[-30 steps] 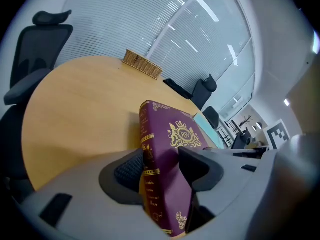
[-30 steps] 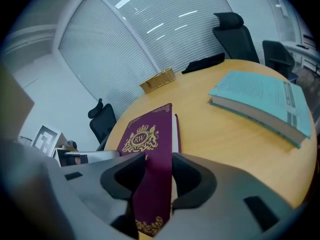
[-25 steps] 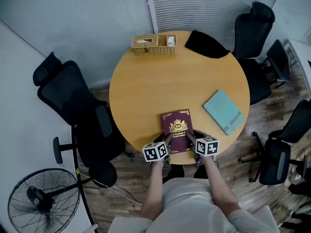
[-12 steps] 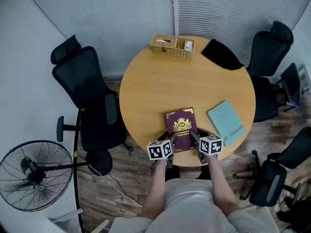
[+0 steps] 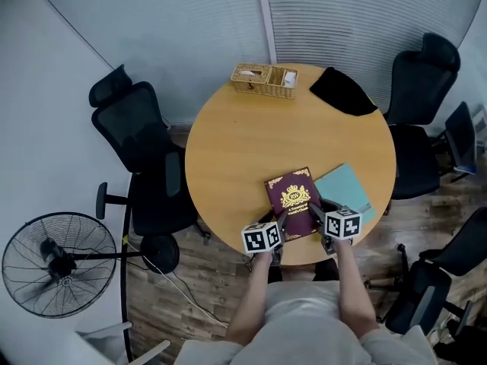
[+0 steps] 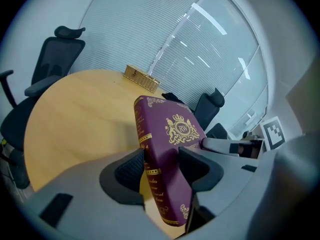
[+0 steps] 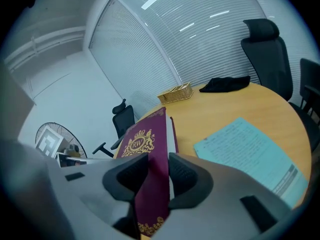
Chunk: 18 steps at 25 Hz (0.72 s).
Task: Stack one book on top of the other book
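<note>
A maroon book (image 5: pixel 293 201) with a gold crest is held off the round wooden table (image 5: pixel 236 150) near its front edge. Its right side overlaps the left edge of a teal book (image 5: pixel 351 189) that lies flat on the table. My left gripper (image 5: pixel 278 224) is shut on the maroon book's spine corner (image 6: pixel 159 160). My right gripper (image 5: pixel 318 213) grips the opposite near corner (image 7: pixel 150 179), its jaws still closing, pads pressing both covers. In the right gripper view the teal book (image 7: pixel 250 154) lies just to the right of the maroon one.
A wicker basket (image 5: pixel 264 80) and a black cloth (image 5: pixel 342 91) sit at the table's far edge. Black office chairs (image 5: pixel 141 147) stand on the left and on the right (image 5: pixel 418 74). A floor fan (image 5: pixel 57 263) is at lower left.
Both grippers have carried the maroon book up and to the right. It was clear of the teal book and now overlaps that book's left edge.
</note>
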### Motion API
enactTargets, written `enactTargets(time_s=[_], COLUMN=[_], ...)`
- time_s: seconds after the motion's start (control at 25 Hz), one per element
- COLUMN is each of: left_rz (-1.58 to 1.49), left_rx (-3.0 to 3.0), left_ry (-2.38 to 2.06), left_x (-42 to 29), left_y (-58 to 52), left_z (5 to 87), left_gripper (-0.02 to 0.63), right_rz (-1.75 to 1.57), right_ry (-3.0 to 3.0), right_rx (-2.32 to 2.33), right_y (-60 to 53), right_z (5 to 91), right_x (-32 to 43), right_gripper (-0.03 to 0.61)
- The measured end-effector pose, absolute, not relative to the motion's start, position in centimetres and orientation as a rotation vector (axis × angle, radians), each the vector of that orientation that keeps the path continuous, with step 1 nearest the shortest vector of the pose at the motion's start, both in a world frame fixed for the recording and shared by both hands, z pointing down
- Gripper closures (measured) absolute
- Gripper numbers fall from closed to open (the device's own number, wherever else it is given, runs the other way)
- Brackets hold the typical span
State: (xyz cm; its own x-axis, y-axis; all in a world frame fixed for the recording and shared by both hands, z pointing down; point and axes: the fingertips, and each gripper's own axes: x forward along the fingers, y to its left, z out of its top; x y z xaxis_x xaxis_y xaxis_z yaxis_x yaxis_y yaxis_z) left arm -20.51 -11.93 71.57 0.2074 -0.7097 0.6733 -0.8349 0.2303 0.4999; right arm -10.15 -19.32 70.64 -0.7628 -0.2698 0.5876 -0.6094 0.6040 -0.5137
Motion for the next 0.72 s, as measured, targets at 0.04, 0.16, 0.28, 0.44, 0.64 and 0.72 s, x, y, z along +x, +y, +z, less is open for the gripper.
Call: enactTargets(time_s=[0.04,0.16,0.28,0.44,0.64,0.72], left_rz=[0.166,0.173,0.165,0.152,0.141,0.137], left_rx=[1.506,1.494,1.466,1.441,1.417,1.412], left_ry=[-1.543,-1.574,-1.605,-1.644,-1.65,-1.655], left_x=[-20.3,-19.9,-18.9,-17.5,-15.0,-13.8], left_y=[-12.1,-12.5,-13.1,-13.6,-14.2,-14.6], left_z=[71.4,70.8,70.6,70.5,70.7,70.8], left_gripper=[0.385,0.385,0.385,0.385,0.385,0.385], right_rz=[1.01,1.04,1.069,1.056,1.036,1.024], right_ry=[-2.385,-2.411,-2.421,-2.43,-2.424,-2.42], right_rx=[0.682,0.626,0.612,0.565,0.524,0.51], right_y=[-19.6,-20.4,-21.4,-22.5,-23.8,-24.3], right_z=[70.5,70.1,70.1,70.2,70.4,70.5], right_x=[-10.0,-9.6,-8.8,-8.0,-6.1,-5.0], right_gripper=[0.445,0.451,0.451,0.451,0.451,0.453])
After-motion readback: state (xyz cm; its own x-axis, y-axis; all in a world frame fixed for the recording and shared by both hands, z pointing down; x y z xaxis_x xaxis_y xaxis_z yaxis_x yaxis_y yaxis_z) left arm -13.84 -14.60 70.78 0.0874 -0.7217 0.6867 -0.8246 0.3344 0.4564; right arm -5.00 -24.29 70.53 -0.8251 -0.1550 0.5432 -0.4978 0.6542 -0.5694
